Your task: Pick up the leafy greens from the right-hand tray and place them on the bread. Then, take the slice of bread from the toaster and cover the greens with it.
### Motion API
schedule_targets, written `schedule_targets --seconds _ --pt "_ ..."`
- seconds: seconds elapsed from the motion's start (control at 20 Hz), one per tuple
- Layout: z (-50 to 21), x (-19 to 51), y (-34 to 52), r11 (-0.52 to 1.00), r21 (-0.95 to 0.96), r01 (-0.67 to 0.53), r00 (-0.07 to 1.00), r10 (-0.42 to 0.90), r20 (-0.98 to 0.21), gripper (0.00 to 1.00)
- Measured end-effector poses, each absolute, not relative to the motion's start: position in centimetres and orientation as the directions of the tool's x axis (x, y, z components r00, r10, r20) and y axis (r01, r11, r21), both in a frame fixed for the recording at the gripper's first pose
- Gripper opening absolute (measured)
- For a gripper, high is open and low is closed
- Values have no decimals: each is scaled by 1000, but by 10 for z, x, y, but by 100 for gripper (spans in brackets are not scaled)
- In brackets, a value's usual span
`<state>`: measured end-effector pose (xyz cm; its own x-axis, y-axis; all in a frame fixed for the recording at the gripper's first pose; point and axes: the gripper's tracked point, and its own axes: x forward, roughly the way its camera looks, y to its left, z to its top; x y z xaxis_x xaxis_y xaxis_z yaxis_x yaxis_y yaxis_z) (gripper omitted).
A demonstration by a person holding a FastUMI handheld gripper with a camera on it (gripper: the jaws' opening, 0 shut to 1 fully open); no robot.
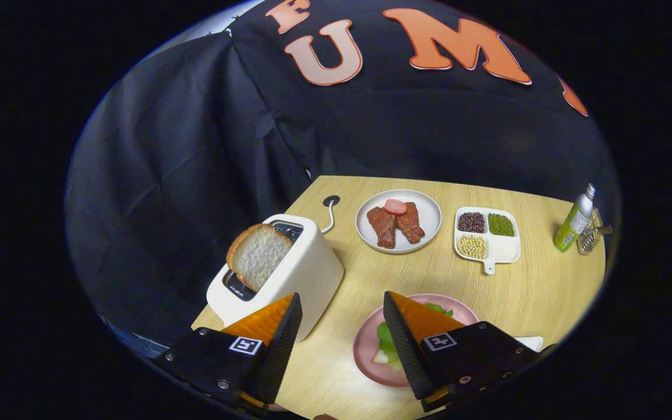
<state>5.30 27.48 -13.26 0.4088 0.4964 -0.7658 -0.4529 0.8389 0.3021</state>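
One toaster (280,274) is seen, with one slice of bread (257,255) in it. Two round plates are counted: one white plate (398,220) and one pink plate (371,344). One divided tray (487,239) and one bottle (574,221) are present. One gripper (342,326) is shown, its two fingers held apart.

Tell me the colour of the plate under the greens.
Pink: the plate under the greens, seen in the gripper view.
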Motion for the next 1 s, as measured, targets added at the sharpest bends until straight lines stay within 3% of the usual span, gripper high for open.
schedule_targets --seconds 0.55,0.85,1.0 --pt "-77 59 373 806 351 -477 341 538 -771 85" --pt "-92 65 396 818 314 -482 281 484 -829 85" --pt "-112 55 407 822 327 -465 201 458 -866 86"
